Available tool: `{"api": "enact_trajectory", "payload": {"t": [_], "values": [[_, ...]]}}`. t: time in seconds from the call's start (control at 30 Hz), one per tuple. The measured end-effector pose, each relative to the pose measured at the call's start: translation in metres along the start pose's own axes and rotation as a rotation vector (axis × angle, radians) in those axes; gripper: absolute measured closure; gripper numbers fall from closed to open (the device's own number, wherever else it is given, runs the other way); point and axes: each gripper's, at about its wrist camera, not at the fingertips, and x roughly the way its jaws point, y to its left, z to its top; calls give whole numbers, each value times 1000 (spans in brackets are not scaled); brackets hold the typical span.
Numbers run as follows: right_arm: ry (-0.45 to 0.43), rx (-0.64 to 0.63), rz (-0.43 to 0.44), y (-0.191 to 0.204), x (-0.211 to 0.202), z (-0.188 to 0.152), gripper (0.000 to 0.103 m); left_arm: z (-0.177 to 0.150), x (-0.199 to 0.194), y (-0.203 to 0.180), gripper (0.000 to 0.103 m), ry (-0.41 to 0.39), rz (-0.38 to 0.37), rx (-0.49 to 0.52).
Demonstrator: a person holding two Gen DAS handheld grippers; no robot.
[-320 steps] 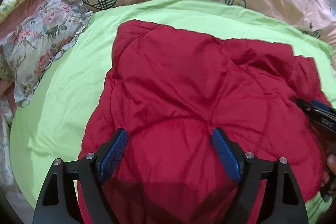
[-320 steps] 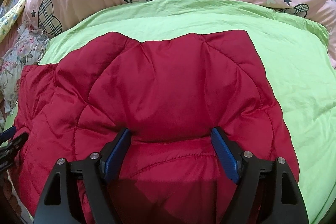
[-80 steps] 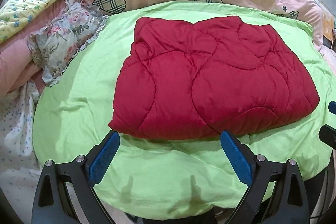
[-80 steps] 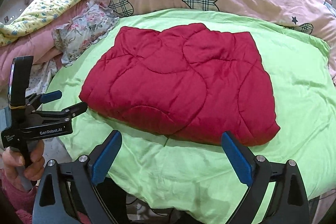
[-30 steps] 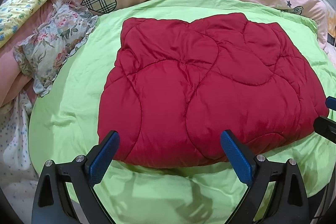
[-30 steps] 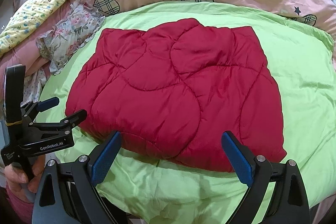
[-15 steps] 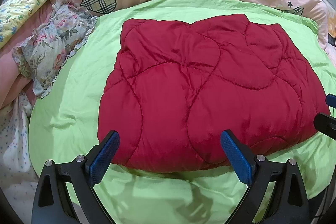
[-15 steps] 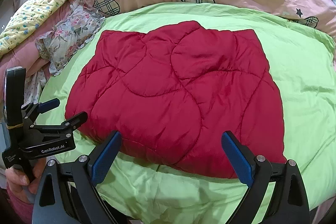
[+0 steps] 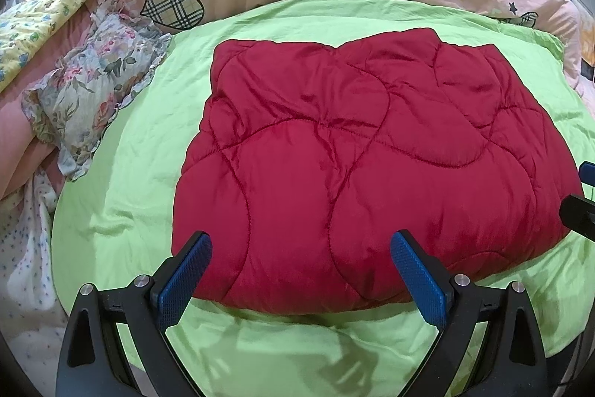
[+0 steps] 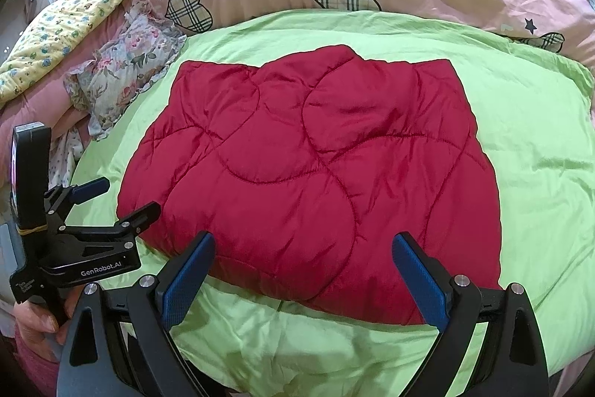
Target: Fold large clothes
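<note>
Now both hand-held grippers sit closer to the red quilted padded jacket (image 9: 368, 166) than a moment ago, when more bare sheet showed between the blue pads and its near hem; seconds earlier they were drawn well back, and before that they were pressed onto the fabric. The jacket lies as a compact, roughly square bundle in the middle of both frames, flat on the lime-green bed sheet (image 9: 148, 144), with no sleeve sticking out. The left hand-held gripper (image 9: 301, 270) is spread wide and grasps nothing, and the right hand-held gripper (image 10: 303, 272) is likewise spread and empty, its pads reaching just over the jacket's lower edge. I judge the fold largely done, and this approach looks like a final tidy or one more fold. In the lower left of the right wrist view, the left tool's black body carries white lettering reading "GenRobot.AI"; a smaller label below it is too small to read.
</note>
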Motion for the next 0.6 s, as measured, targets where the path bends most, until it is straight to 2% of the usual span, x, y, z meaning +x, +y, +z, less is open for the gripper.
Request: {"api": "enact_trajectory", "payload": {"t": [0.6], "values": [[2, 1, 4, -2, 1, 2, 6, 0, -1, -2, 5, -9, 6, -1]]}}
